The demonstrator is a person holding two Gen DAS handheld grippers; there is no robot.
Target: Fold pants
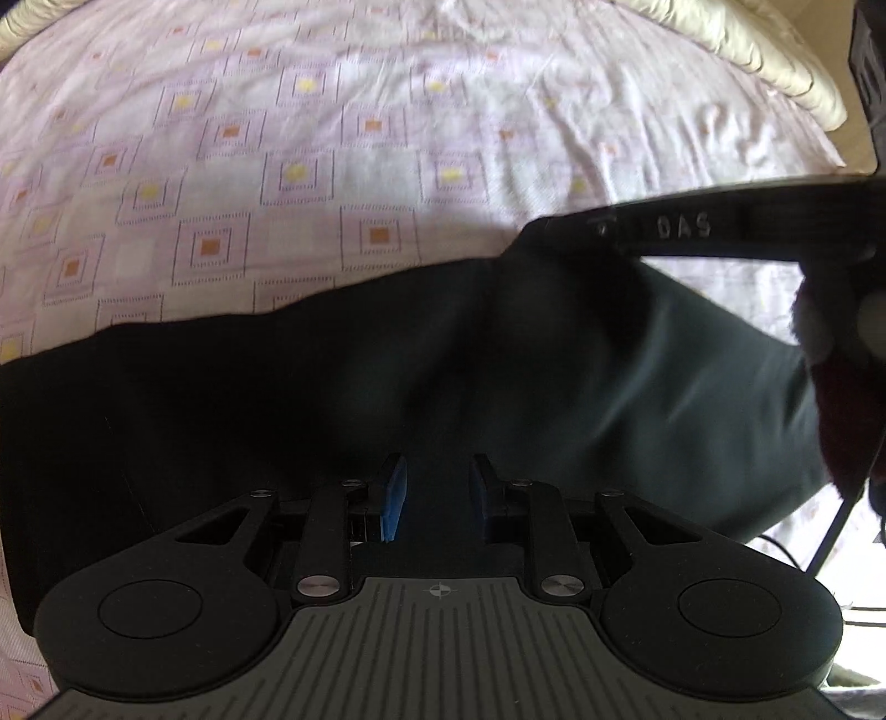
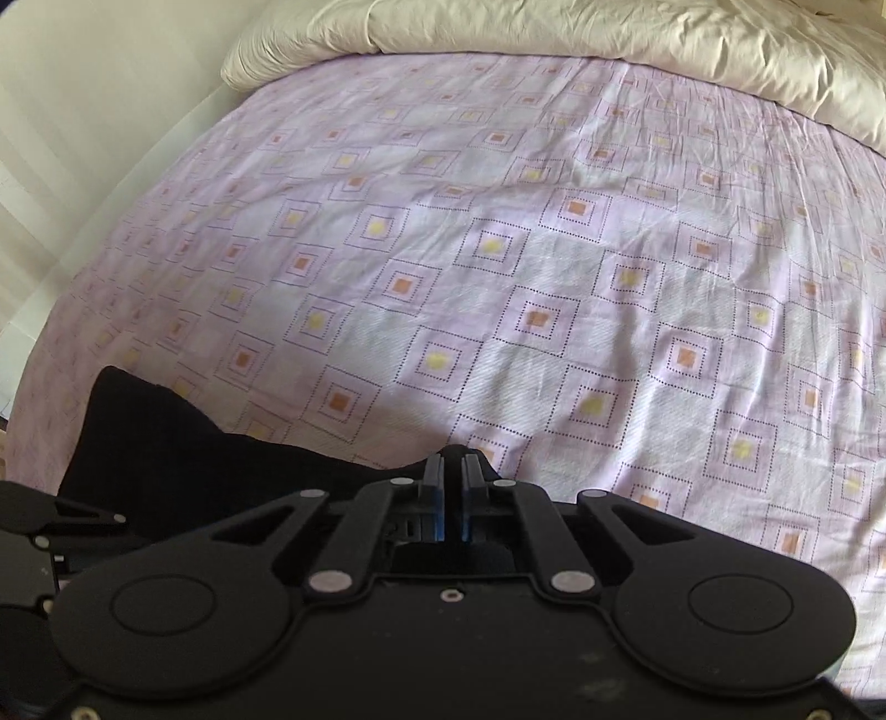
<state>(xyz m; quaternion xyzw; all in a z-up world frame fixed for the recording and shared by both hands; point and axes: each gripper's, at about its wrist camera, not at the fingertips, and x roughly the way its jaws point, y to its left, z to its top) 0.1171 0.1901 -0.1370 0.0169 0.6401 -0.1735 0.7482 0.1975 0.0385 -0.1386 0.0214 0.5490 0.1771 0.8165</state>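
Black pants (image 1: 277, 399) spread on bed sheet (image 1: 221, 166), near edge. Left gripper (image 1: 437, 493): jaws narrowly parted over pants; grip on cloth not discernible. Right gripper (image 2: 451, 476): jaws pressed together, pinching pants (image 2: 166, 443) edge. Duvet (image 2: 554, 33) at far side.

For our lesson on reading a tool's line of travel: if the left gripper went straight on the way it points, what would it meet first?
Most likely the black pants. The left gripper points steeply down at the dark cloth, which fills the view past its jaws; the patterned bedsheet lies beyond. How near the cloth is cannot be told.
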